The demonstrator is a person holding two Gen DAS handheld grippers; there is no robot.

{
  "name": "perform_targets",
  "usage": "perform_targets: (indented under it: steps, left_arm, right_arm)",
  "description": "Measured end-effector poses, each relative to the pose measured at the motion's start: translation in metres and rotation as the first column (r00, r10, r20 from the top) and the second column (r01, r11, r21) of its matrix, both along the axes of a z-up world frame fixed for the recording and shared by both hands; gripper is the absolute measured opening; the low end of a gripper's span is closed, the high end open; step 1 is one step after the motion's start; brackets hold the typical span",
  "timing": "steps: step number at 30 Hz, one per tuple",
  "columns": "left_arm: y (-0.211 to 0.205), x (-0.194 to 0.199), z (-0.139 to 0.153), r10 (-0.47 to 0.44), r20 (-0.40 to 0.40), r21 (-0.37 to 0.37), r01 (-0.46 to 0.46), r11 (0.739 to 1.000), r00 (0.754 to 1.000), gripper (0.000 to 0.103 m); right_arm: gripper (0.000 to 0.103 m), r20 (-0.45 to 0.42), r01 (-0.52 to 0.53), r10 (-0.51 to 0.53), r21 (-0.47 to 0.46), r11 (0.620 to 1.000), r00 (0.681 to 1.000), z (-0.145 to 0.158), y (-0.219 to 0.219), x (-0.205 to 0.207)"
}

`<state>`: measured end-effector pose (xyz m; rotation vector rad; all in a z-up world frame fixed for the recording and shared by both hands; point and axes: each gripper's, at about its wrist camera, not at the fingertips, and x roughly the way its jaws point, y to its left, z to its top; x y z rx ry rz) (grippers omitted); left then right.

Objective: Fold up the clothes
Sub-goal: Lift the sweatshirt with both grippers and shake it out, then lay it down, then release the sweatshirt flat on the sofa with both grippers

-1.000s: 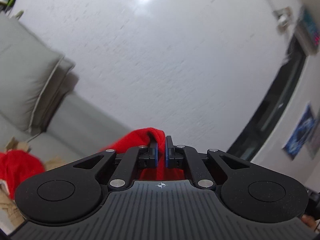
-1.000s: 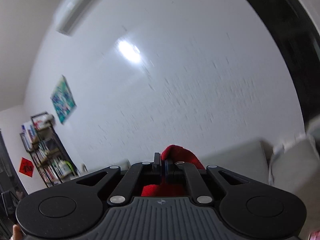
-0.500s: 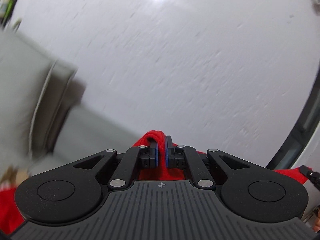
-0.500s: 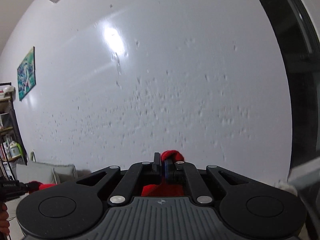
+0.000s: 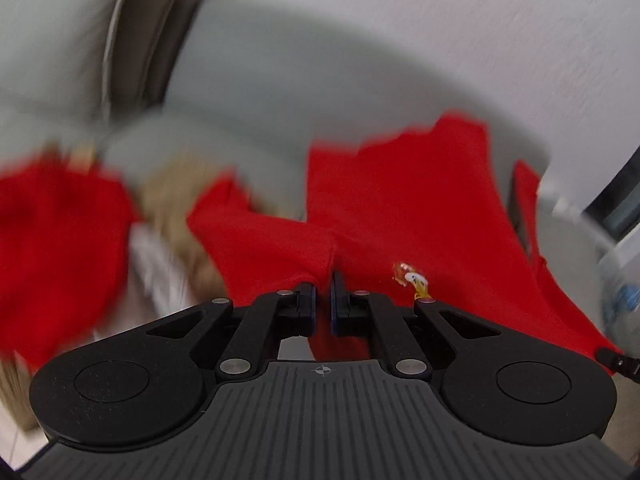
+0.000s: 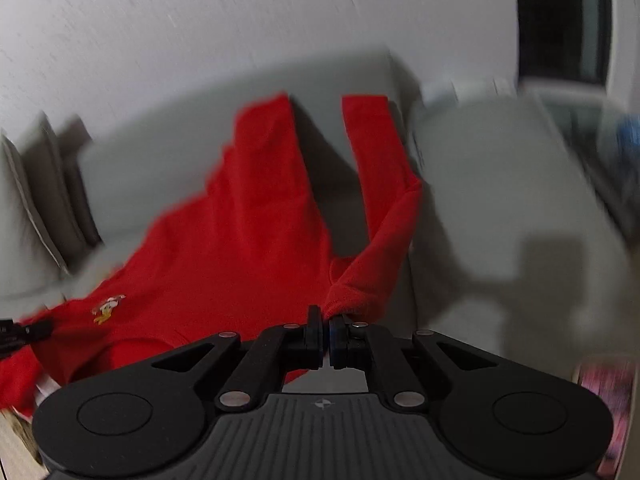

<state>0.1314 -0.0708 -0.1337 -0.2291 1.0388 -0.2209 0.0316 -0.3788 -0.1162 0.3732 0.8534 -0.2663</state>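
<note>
The left gripper (image 5: 323,300) is closed on a fold of the red shirt (image 5: 400,208). The right gripper (image 6: 325,332) is closed on another bunched edge. The shirt is stretched between them, spread over the grey sofa (image 6: 480,168), small duck emblem (image 6: 107,307) facing up.

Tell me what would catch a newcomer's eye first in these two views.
The bright red garment dominates, spread over the grey sofa with a small cartoon duck emblem on it. Both grippers are pinched shut on it: the left gripper near the middle of its view, the right gripper on a bunched edge. The surroundings are motion-blurred.
</note>
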Motion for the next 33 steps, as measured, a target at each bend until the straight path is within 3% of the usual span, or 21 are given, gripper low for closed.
perform_targets:
  steps: [3,5,8,14,17,20,22,23,25,27,33]
  left_arm:
    - [0.003,-0.021,-0.038,-0.001,-0.075,0.024,0.002,1.000,0.997,0.006]
    - [0.006,-0.033,-0.052,-0.006,-0.091,0.032,0.009,0.999,0.996,0.006]
    - [0.010,-0.041,-0.055,-0.018,-0.083,0.030,0.021,0.999,0.996,0.006]
    - [0.018,-0.052,-0.033,-0.058,-0.060,0.031,0.060,0.998,0.997,0.006]
    - [0.017,-0.068,-0.021,-0.090,-0.074,0.060,0.094,0.994,0.993,0.006]
    - [0.015,-0.065,-0.045,-0.094,-0.142,0.145,0.114,0.983,0.985,0.008]
    - [0.012,-0.068,-0.062,-0.080,-0.180,0.183,0.113,0.977,0.980,0.014]
    - [0.011,-0.069,-0.074,-0.067,-0.199,0.214,0.110,0.971,0.978,0.021]
    - [0.009,-0.073,-0.075,-0.083,-0.182,0.240,0.127,0.962,0.980,0.022]
    - [0.005,-0.076,-0.069,-0.110,-0.167,0.255,0.151,0.955,0.980,0.035]
    - [0.003,-0.087,-0.049,-0.150,-0.106,0.230,0.171,0.958,0.983,0.036]
  right_arm:
    - [0.005,-0.102,0.039,-0.035,0.042,0.998,0.994,-0.042,0.003,-0.016]
    - [0.005,-0.127,0.050,-0.041,0.061,0.997,0.991,-0.052,0.004,-0.025]
    - [0.005,-0.132,0.037,-0.029,0.059,0.998,0.991,-0.050,0.006,-0.032]
    - [0.005,-0.142,0.008,-0.001,0.049,0.999,0.990,-0.046,0.005,-0.052]
    - [0.005,-0.147,-0.018,0.021,0.022,1.000,0.989,-0.038,-0.003,-0.074]
    - [0.005,-0.187,-0.063,0.060,-0.013,0.998,0.981,-0.049,0.004,-0.086]
    - [0.008,-0.224,-0.085,0.078,-0.019,0.996,0.972,-0.067,0.007,-0.083]
    - [0.015,-0.253,-0.093,0.086,-0.015,0.996,0.964,-0.078,0.010,-0.080]
    - [0.031,-0.290,-0.090,0.086,0.000,0.996,0.953,-0.086,0.012,-0.079]
    - [0.043,-0.292,-0.102,0.102,0.016,0.995,0.951,-0.087,0.015,-0.081]
    - [0.047,-0.241,-0.144,0.139,-0.003,0.990,0.960,-0.073,0.018,-0.092]
